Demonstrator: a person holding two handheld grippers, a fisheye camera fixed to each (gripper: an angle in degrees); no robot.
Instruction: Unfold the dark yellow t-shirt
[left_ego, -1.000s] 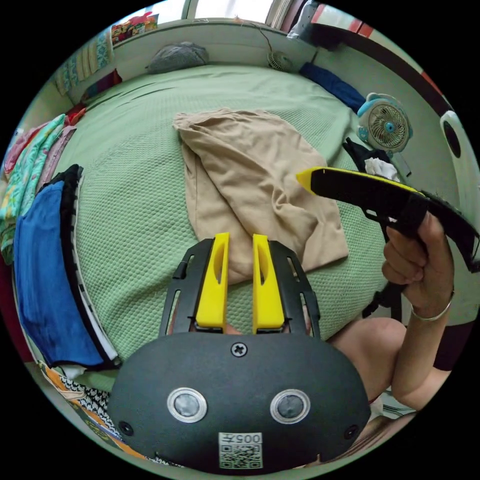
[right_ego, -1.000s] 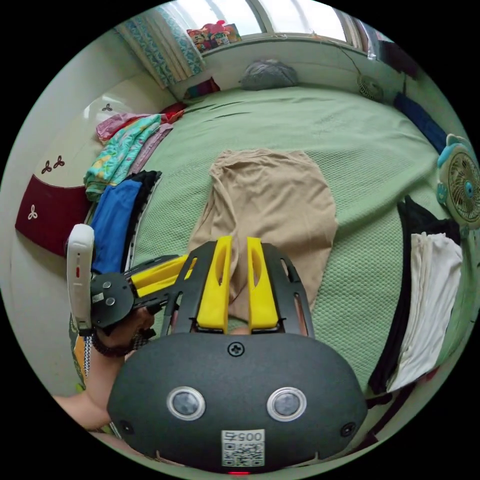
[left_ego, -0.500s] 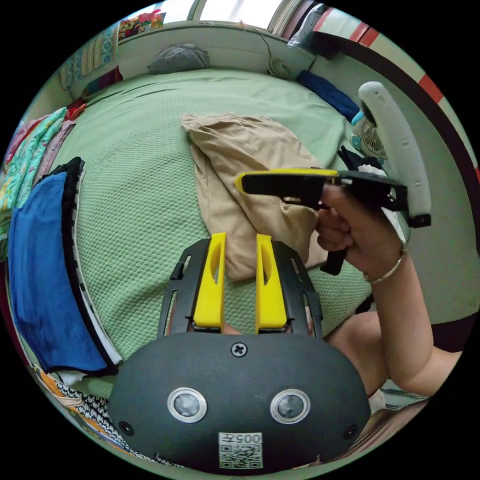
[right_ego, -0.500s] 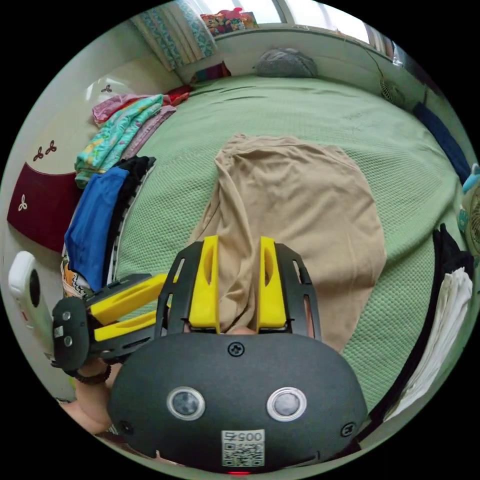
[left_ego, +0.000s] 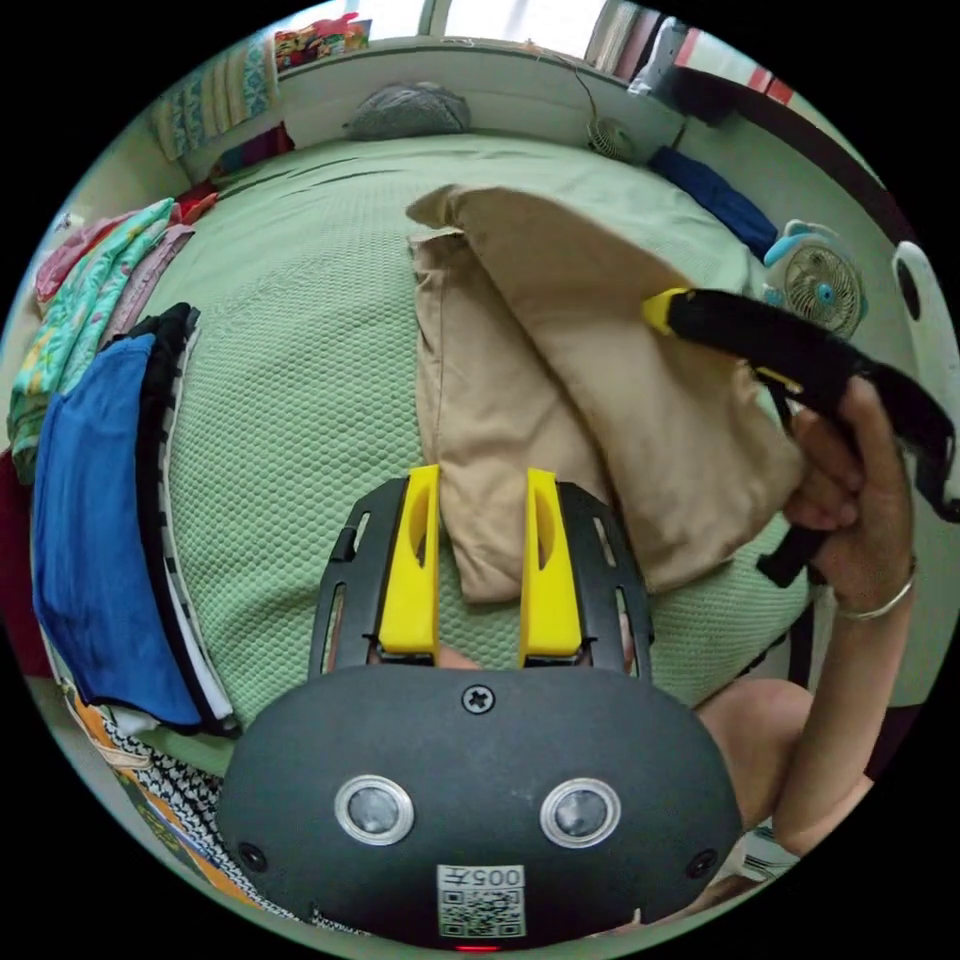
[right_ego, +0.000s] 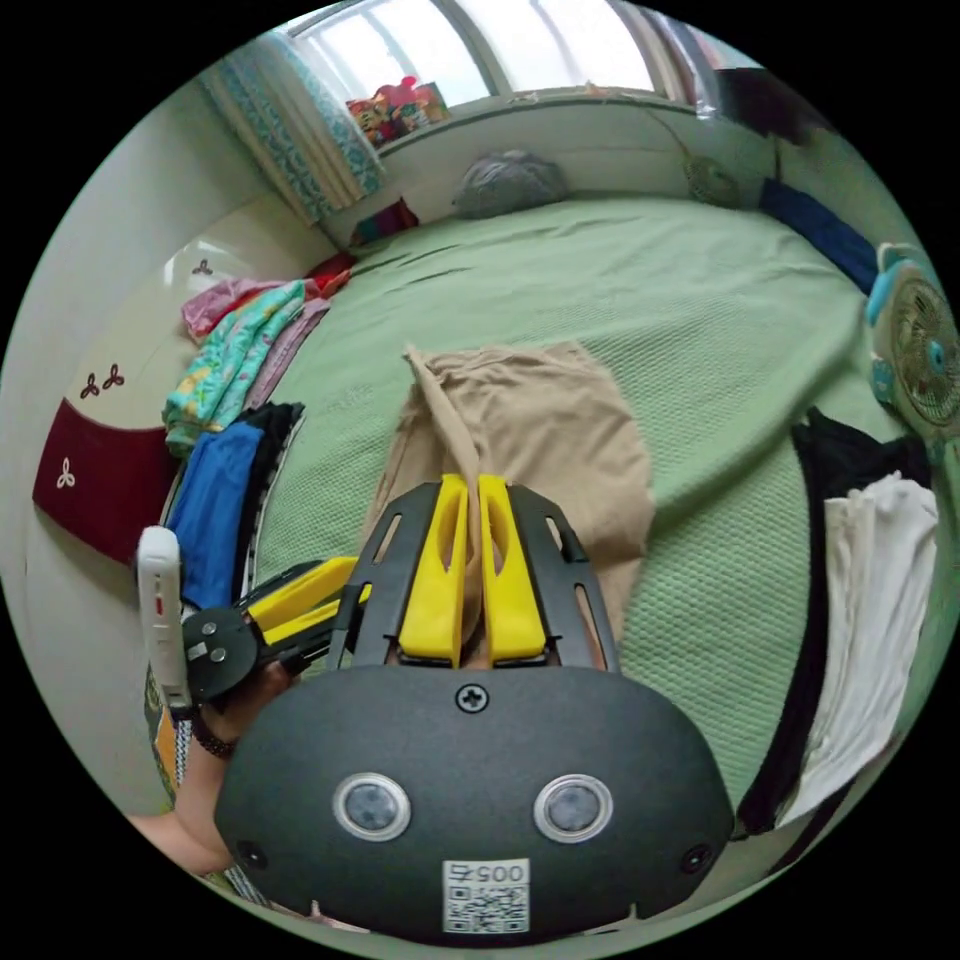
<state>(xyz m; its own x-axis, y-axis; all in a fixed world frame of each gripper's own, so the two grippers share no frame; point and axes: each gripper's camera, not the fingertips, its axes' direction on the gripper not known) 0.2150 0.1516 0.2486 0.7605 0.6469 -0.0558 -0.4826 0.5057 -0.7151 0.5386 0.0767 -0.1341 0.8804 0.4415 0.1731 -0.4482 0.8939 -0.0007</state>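
Note:
The dark yellow t-shirt (left_ego: 500, 400) lies folded on the green bed (left_ego: 290, 380). My right gripper (right_ego: 472, 492) is shut on an edge of its upper layer and holds that layer raised, so a taut ridge of cloth runs from the jaws toward the far corner. In the left gripper view the right gripper (left_ego: 665, 305) comes in from the right in a hand, with the lifted flap draped below it. My left gripper (left_ego: 478, 490) is open above the shirt's near end, pressing on nothing. It also appears in the right gripper view as the left gripper (right_ego: 335, 592), low at the left.
A blue garment on a dark stack (left_ego: 90, 520) and colourful folded clothes (right_ego: 235, 360) line the bed's left side. Black and white clothes (right_ego: 870, 590) and a small fan (right_ego: 915, 345) are at the right. A grey pillow (left_ego: 405, 110) lies below the windowsill. The person's knee (left_ego: 750, 720) is at the near edge.
My right gripper has shut on the shirt's upper layer and lifted it off the lower one. The left gripper has stayed open near the shirt's near end.

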